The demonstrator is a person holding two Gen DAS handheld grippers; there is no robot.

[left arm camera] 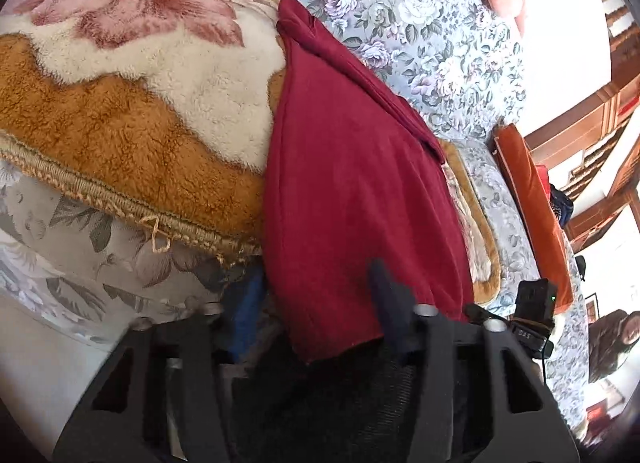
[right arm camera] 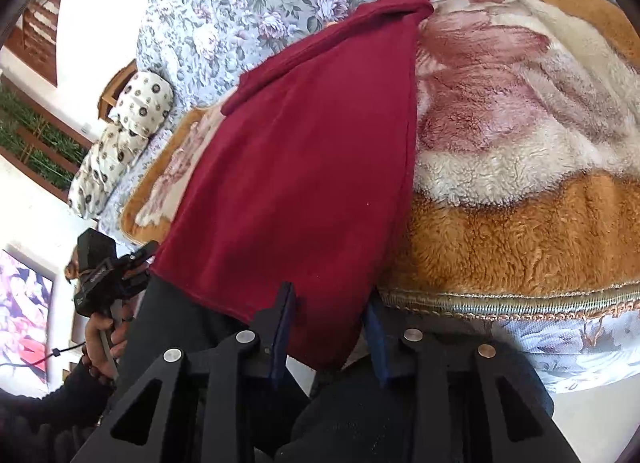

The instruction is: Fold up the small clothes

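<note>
Where left view hides it, spotted pillow.

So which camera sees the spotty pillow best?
The right wrist view. The spotty pillow lies in plain sight there, on the flowery sheet beside the red cloth. The left wrist view does not show the pillow at all.

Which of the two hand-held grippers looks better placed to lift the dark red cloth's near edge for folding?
Probably the right gripper: the dark red cloth hangs squarely between its fingers. The left gripper also straddles the hem, but only its right-hand finger shows clearly.
</note>
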